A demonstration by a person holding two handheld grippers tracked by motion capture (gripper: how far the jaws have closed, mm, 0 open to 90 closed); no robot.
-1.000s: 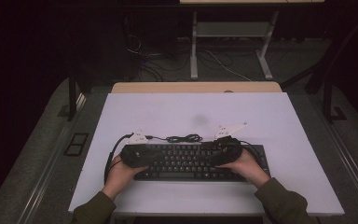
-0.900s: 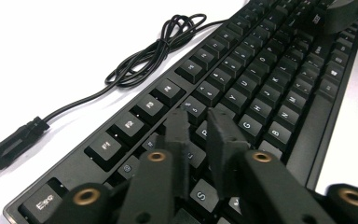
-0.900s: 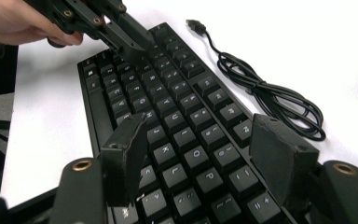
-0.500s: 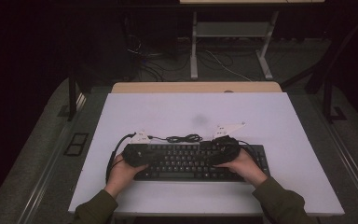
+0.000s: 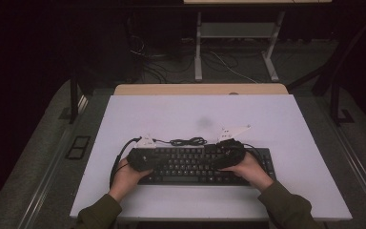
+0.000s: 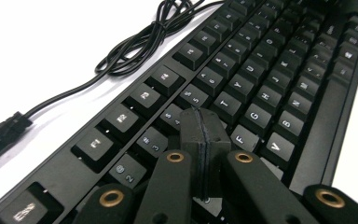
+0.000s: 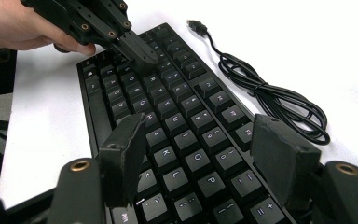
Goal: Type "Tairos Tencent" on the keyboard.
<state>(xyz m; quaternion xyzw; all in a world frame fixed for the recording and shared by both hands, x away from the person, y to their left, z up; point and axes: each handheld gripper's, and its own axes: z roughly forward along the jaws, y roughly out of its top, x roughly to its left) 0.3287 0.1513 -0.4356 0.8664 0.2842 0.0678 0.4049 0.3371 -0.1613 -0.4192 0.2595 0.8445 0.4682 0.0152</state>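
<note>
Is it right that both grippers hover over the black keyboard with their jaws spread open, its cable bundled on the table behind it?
Not quite. The left gripper has its jaws pressed together over the keyboard, as the left gripper view shows. The right gripper has its jaws spread open. The cable does lie bundled on the table behind the keyboard.

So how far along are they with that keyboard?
Done: the keyboard lies flat on the white table, its cable loose and unplugged beside it. In hand: the left gripper, fingers pressed together, points down at the keys near R and F, seemingly to press one. The right gripper hovers open over the O and P keys. Left: I cannot tell how many keys remain.
</note>
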